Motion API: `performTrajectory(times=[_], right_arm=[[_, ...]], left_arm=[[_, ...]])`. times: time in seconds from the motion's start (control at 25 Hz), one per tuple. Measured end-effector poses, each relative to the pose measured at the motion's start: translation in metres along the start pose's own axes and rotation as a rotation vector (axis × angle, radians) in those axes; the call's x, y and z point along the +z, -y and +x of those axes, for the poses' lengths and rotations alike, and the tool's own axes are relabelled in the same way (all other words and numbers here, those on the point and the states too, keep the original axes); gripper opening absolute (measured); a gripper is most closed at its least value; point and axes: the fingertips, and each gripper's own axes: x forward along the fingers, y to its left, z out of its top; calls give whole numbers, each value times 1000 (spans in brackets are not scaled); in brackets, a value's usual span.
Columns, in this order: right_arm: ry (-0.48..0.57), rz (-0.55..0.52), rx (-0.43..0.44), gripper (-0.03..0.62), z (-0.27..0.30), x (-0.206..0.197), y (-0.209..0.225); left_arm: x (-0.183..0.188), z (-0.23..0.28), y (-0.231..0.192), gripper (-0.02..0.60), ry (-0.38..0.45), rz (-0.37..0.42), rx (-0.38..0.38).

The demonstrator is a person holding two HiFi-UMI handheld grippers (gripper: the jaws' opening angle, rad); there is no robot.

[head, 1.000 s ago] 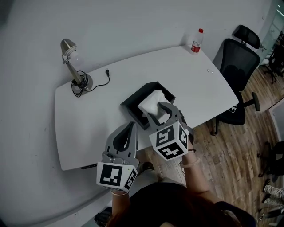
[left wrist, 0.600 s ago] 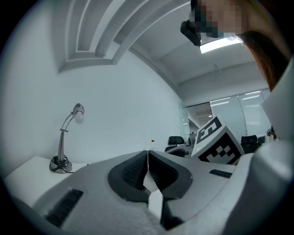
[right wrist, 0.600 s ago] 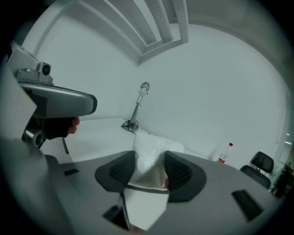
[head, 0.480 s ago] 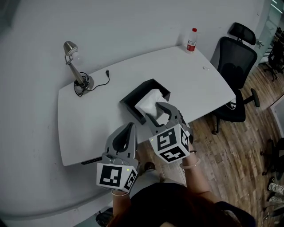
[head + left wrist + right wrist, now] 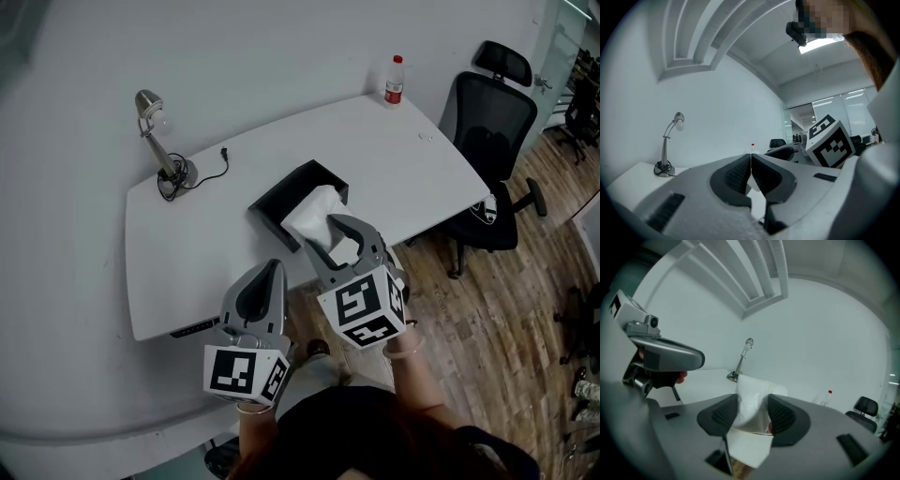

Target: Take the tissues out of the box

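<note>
A black open tissue box (image 5: 286,180) lies on the white table (image 5: 187,253). A white stack of tissues (image 5: 314,214) hangs over the box's near end, and my right gripper (image 5: 339,242) is shut on it. In the right gripper view the tissues (image 5: 752,390) are pinched between both pads of that gripper (image 5: 751,416) and stick out above and below them. My left gripper (image 5: 273,266) hovers over the table's near edge, left of the right one. In its own view the left gripper (image 5: 751,165) is shut with nothing between its pads.
A desk lamp (image 5: 155,131) with a loose cable and plug (image 5: 225,152) stands at the table's far left. A red-capped bottle (image 5: 394,81) sits at the far right corner. A black office chair (image 5: 492,122) stands on the wood floor to the right.
My right gripper has drawn the tissues slightly up and toward me, away from the box. The left gripper has stayed put and shut.
</note>
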Motion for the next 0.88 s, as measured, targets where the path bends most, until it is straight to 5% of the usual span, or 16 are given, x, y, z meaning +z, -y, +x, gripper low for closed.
performTrajectory(times=[0.88], right_arm=[[152,8,-44,210,-94,12,-2]], left_arm=[[22,-46,54,26,35,44,46]])
